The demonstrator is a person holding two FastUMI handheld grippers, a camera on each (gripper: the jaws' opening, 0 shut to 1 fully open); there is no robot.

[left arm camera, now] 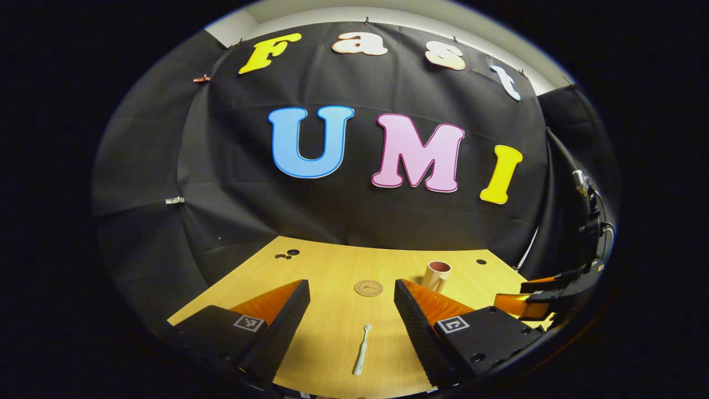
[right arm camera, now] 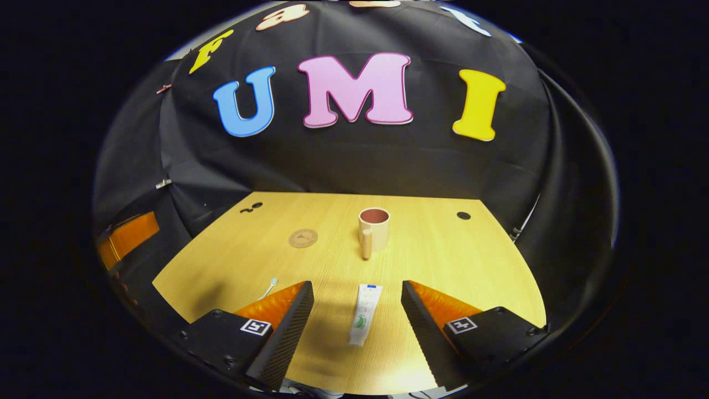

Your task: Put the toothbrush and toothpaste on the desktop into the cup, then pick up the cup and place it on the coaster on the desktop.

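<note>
left gripper [left arm camera: 352,321]: jaws spread wide, fingers angled forward and slightly down, nothing between them, touching nothing; right gripper [right arm camera: 357,321]: jaws spread wide, same forward pose, nothing clamped; it also appears at the right edge of the left gripper view, apart from the left

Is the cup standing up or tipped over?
Upright: the cup stands on the table, its open mouth facing up.

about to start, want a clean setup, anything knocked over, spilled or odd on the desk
Nothing stands out. The cup stands upright, the coaster lies flat and bare, and the toothpaste and toothbrush lie flat on the desk. No spill shows.
</note>
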